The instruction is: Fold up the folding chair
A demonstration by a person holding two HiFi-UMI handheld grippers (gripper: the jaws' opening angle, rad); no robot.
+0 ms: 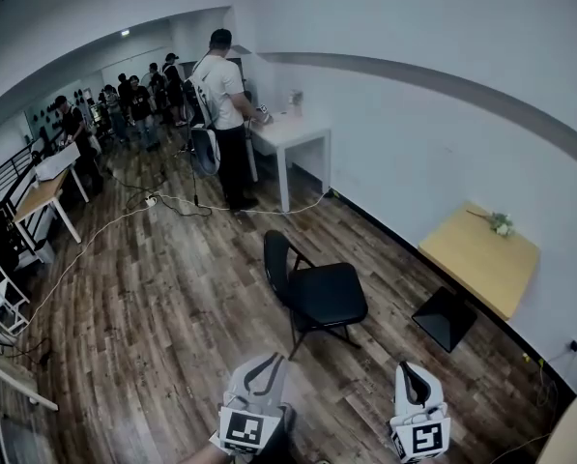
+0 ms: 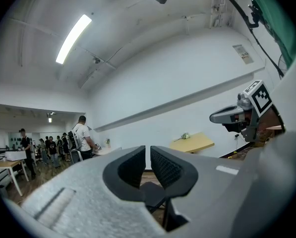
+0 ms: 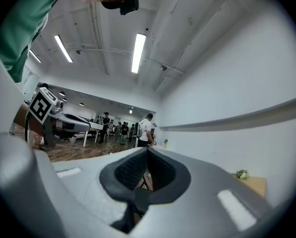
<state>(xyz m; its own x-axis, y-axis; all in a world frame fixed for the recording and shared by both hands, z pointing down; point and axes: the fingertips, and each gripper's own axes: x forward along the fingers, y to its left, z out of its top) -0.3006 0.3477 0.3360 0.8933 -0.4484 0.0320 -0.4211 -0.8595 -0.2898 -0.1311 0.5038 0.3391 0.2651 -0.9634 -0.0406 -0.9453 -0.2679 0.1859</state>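
Note:
A black folding chair point(image 1: 312, 290) stands unfolded on the wooden floor in the middle of the head view, its backrest to the left and its padded seat to the right. My left gripper point(image 1: 266, 360) is near the bottom edge, below the chair and apart from it, shut with nothing in it. My right gripper point(image 1: 411, 374) is to its right, also shut and empty. In the left gripper view the shut gripper point(image 2: 148, 154) points level toward the chair point(image 2: 152, 196), which is mostly hidden behind it. The right gripper point(image 3: 147, 154) likewise hides most of the chair.
A wooden table point(image 1: 479, 255) on a black base stands against the right wall with a small plant point(image 1: 501, 224) on it. A person point(image 1: 225, 114) stands at a white desk point(image 1: 290, 139) further back. Cables point(image 1: 124, 217) run across the floor. More people and tables are at the far left.

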